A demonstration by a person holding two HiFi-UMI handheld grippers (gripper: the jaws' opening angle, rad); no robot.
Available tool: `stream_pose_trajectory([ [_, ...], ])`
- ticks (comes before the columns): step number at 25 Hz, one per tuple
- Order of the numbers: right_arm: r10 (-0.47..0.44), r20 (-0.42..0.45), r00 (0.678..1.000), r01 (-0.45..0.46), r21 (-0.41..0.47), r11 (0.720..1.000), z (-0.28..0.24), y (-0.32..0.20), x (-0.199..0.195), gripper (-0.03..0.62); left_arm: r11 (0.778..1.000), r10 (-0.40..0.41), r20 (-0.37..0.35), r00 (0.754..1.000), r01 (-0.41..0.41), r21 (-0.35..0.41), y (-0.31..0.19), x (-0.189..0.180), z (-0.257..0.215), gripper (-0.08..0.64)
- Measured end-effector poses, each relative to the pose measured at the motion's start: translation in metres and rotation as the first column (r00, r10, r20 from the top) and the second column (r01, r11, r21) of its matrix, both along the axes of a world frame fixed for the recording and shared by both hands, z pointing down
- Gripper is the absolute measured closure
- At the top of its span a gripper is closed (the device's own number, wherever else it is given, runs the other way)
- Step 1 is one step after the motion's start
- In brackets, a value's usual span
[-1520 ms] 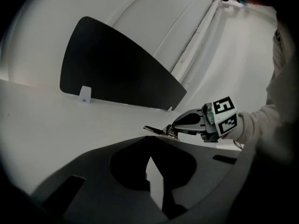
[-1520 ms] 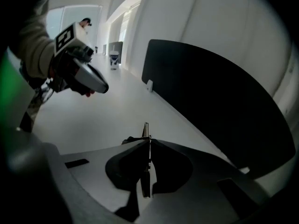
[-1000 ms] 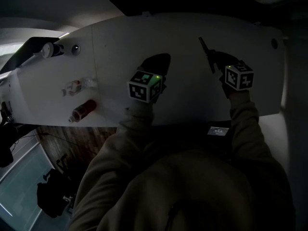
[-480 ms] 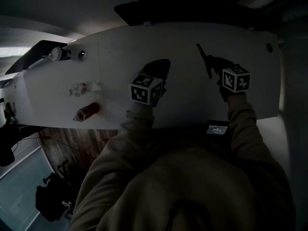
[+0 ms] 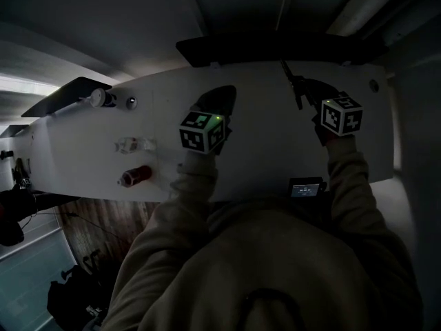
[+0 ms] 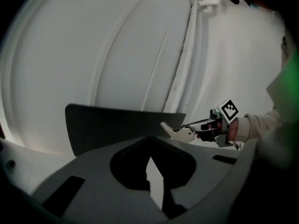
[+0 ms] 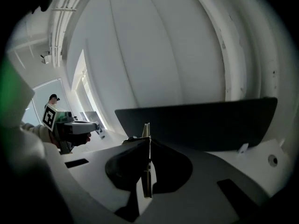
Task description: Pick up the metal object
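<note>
Both grippers stand higher above the white table (image 5: 262,154) than before. Room is dim; a red can (image 5: 136,176) lies at frame left. Left gripper (image 6: 149,143): jaws together, empty. Right gripper (image 7: 147,146): jaws clamped on the thin metal strip (image 7: 146,129), which projects beyond the tips.

The desk (image 5: 262,150) is smooth, matt white. Above it, the metal object (image 7: 146,178) is a thin strip with a dull grey sheen, set between the right gripper's (image 7: 146,141) matt, dark, plastic-looking jaws. At the desk's front edge the sleeve (image 5: 200,185) is soft matt cloth. Below the desk the floor (image 5: 103,219) shows wood grain.
</note>
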State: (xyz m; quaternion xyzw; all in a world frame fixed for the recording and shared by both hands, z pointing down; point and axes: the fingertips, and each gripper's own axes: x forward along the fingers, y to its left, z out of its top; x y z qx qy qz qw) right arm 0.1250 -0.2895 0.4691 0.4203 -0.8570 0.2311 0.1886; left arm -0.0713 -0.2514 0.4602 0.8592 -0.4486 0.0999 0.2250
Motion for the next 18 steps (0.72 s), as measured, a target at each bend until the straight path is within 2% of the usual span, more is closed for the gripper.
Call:
stream_pose_trajectory([
  [4,-0.02,0.046,0.999,0.014,0.131,0.991,-0.073,-0.02,-0.008,0.566,0.993,-0.015,0.007,1.0,0.014,0.114,-0.024,-0.008,-0.061,0.557],
  [7,-0.037,0.079,0.996,0.017,0.232,0.972,-0.132,-0.029,-0.013,0.565,0.977,-0.026,0.011,1.0,0.023,0.211,-0.039,-0.013,-0.113,0.557],
  [14,-0.105,0.149,0.983,0.032,0.43,0.902,-0.246,-0.028,-0.029,0.565,0.933,-0.017,-0.016,1.0,0.021,0.359,-0.051,-0.014,-0.213,0.557],
  [18,-0.148,0.175,0.973,0.044,0.494,0.869,-0.285,-0.017,-0.032,0.566,0.911,-0.007,-0.014,1.0,0.012,0.413,-0.05,-0.008,-0.242,0.557],
])
